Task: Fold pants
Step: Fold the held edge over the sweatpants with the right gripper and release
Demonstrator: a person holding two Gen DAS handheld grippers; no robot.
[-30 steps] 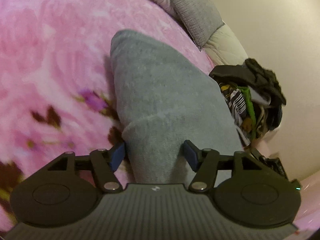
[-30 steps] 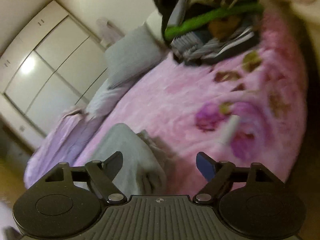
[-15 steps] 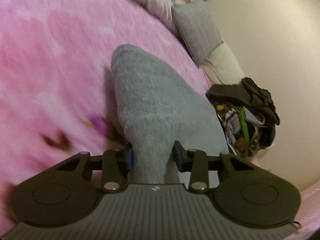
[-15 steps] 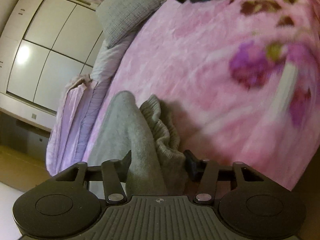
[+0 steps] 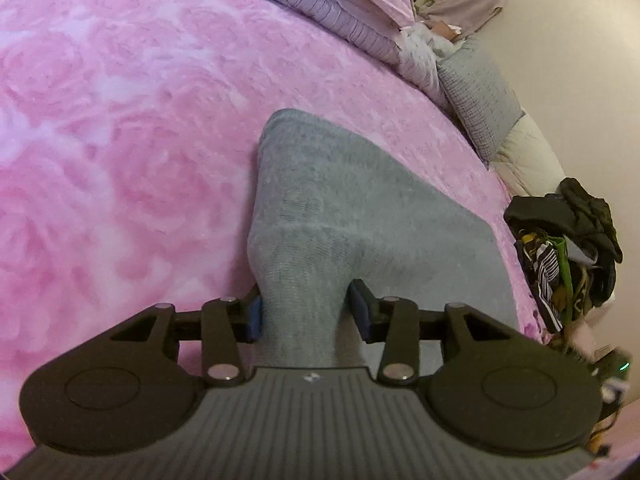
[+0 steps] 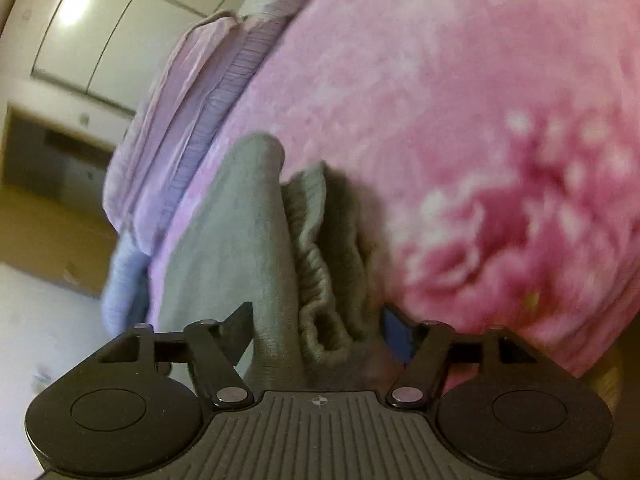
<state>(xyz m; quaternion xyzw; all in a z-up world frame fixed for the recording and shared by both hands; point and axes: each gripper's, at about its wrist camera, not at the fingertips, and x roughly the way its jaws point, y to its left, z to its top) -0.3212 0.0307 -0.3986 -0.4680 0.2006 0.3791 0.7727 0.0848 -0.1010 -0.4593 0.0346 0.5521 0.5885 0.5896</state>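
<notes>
On the pink bedspread (image 5: 120,128), the grey pants (image 5: 340,208) are pinched by the left gripper (image 5: 306,312); the right gripper (image 6: 320,324), jaws just widened, straddles their waistband loosely.

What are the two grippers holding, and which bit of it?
The left gripper pinches a bunched edge of the gray pants. The right gripper straddles their ribbed waistband; a grip cannot be told.

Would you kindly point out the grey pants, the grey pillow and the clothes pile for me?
grey pants (image 5: 344,200): left wrist view, the flat folded upper panel.
grey pillow (image 5: 480,96): left wrist view, the middle of its textured face.
clothes pile (image 5: 568,248): left wrist view, the dark garment on top.
</notes>
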